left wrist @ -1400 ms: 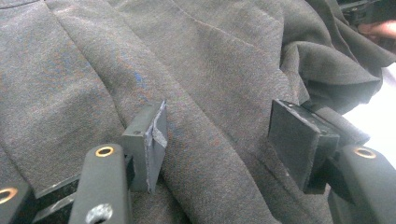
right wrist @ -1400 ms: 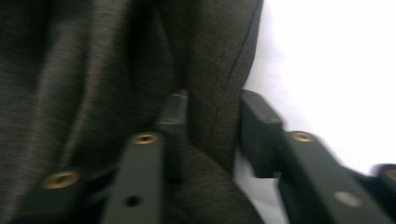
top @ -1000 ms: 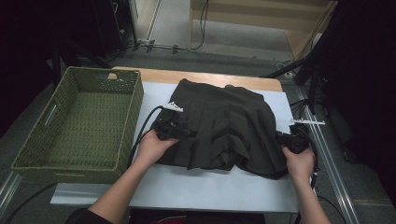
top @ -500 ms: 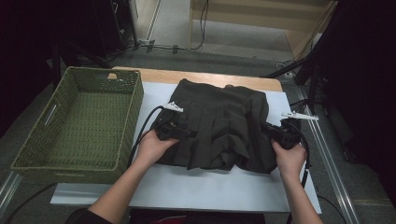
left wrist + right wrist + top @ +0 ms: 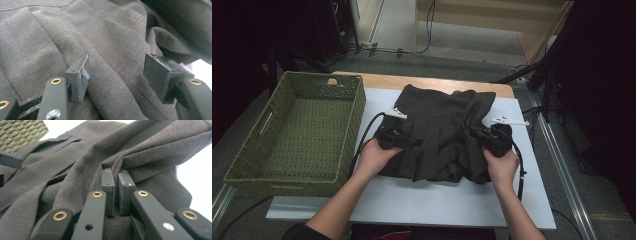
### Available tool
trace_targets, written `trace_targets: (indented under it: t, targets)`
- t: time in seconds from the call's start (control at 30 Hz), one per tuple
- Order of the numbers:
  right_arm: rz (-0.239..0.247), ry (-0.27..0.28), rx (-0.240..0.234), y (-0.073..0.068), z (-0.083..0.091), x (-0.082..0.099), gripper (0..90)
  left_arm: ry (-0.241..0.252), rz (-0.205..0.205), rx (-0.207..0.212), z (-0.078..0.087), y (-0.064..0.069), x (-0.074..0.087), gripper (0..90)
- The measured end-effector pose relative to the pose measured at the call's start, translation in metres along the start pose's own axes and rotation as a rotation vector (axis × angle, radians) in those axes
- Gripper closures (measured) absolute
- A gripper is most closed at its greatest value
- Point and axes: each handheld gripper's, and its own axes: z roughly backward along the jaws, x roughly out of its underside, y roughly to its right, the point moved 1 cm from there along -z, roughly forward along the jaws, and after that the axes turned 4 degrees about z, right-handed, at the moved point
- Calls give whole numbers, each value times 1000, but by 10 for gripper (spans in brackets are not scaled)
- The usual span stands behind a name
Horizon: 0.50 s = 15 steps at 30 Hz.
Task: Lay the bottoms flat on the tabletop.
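A dark pleated skirt (image 5: pixel 437 135) lies on the white mat (image 5: pixel 437 202). My left gripper (image 5: pixel 411 141) rests on the skirt's left part, jaws open, with flat cloth (image 5: pixel 75 32) beneath and between the pads, which do not press on it. My right gripper (image 5: pixel 475 133) is over the skirt's right part and points left. It is shut on a raised fold of the skirt (image 5: pixel 75 162), pinched between the pads at the right gripper (image 5: pixel 116 178). The right side of the skirt is bunched and pulled inward.
A green woven basket (image 5: pixel 354 120) stands on the left, close beside the skirt, and nothing lies in it. The mat's right strip (image 5: pixel 527 165) and front are bare. A wooden table edge (image 5: pixel 432 82) runs behind. A metal rail (image 5: pixel 562 170) borders the right.
My right gripper has moved left and slightly up, dragging the skirt's right edge inward over the rest. The left gripper has stayed put.
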Motion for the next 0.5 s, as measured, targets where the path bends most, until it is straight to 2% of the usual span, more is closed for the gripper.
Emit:
trace_targets:
  t: [0.5]
  targets:
    - [109,-12,-56,-49,-28,-8,832,16,5,-7,6,-1,-3,388]
